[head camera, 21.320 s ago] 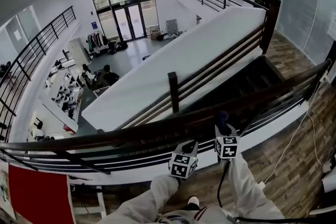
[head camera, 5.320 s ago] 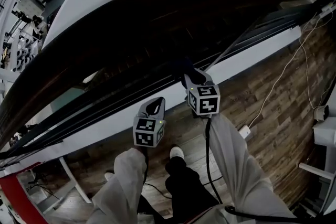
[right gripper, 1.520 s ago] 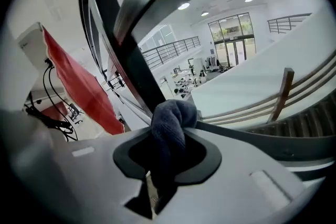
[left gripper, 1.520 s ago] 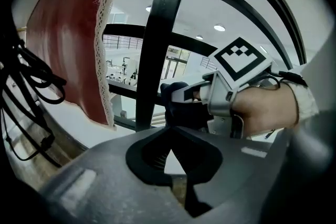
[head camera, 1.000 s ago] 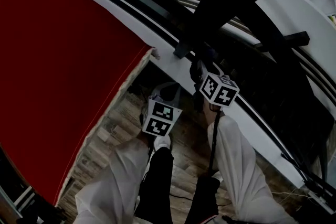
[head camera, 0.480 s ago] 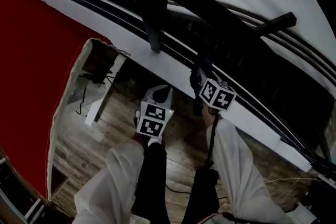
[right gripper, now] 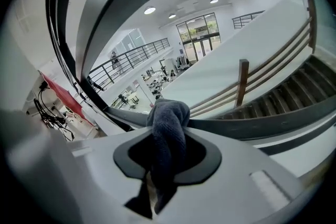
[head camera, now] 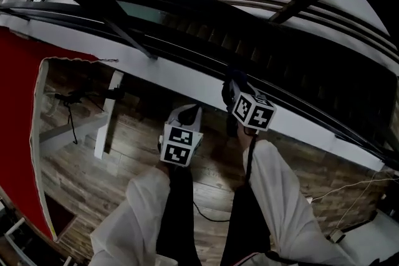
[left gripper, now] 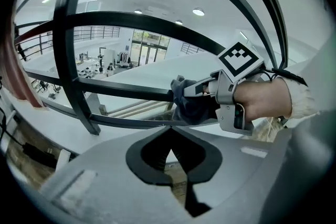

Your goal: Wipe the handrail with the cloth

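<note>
Left gripper (left gripper: 169, 139): jaws pressed together, nothing in them, idle at 8 o'clock of the right one. Right gripper (right gripper: 165, 134): jaws pinching the dark grey terry cloth (right gripper: 168, 113), wad sticking out at 12 o'clock by a thin black lower bar (right gripper: 252, 123). Broad dark curved handrail (right gripper: 105, 18) arcs at 11 o'clock. Likely best: raise the wad onto the handrail, keep a firm pinch, and press evenly along the curve.

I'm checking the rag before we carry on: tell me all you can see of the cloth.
The cloth is dark grey-blue and looks soft and nappy, like towelling. It is bunched into a thick fold, clamped between the jaws of the right gripper, its rounded end sticking out beyond them. That end seems to press on a dark rail.
</note>
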The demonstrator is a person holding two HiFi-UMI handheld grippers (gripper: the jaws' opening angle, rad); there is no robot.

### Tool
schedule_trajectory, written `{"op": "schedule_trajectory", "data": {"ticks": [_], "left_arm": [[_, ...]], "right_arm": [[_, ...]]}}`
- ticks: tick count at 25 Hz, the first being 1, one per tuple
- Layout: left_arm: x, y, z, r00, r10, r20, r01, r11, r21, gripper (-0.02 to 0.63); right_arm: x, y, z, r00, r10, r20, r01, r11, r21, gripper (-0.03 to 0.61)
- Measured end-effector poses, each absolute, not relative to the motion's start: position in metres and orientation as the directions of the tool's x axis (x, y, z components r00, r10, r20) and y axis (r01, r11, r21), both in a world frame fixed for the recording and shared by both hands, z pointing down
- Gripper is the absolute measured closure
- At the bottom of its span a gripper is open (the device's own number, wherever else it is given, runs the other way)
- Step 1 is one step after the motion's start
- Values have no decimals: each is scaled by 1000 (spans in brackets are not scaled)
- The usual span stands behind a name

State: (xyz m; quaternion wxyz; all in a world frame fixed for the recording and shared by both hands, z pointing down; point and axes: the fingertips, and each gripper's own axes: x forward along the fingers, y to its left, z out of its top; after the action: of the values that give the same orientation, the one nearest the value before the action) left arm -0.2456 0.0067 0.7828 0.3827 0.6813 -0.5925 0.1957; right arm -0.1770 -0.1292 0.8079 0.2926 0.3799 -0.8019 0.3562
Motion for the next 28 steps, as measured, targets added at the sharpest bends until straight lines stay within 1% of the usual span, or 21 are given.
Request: {"op": "schedule_trajectory", "data": {"ticks": [20, 28], "left_arm": [[-75, -44, 773, 369, -616, 696, -927, -194, 321, 611], [-8, -63, 770, 414, -595, 689, -910, -250, 330, 611]], "right_arm": [[1, -162, 804, -470, -480, 740, -879, 333, -343, 494], [81, -176, 803, -428, -515, 743, -904, 261, -340, 494]]}}
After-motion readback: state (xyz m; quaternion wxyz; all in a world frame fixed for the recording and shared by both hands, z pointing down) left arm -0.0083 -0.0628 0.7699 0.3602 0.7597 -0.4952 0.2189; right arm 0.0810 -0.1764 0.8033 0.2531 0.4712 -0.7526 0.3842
